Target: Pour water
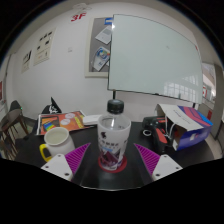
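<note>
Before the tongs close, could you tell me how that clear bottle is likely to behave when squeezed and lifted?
The bottle looks like thin clear plastic, so it may flex under pressure. It is tall and narrow, so probably tippy if nudged high. It stands between the open tongs, and its smooth wall could slip against the pads.

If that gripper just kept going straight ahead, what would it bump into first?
Most likely the clear plastic bottle with the black cap. It stands upright on the dark table between the open gripper fingers, with gaps at both sides. Depth is hard to judge, but nothing shows in front of it.

Bottle (112, 140) blocks gap btwn fingers; mug (56, 142) left, box (185, 125) right.
</note>
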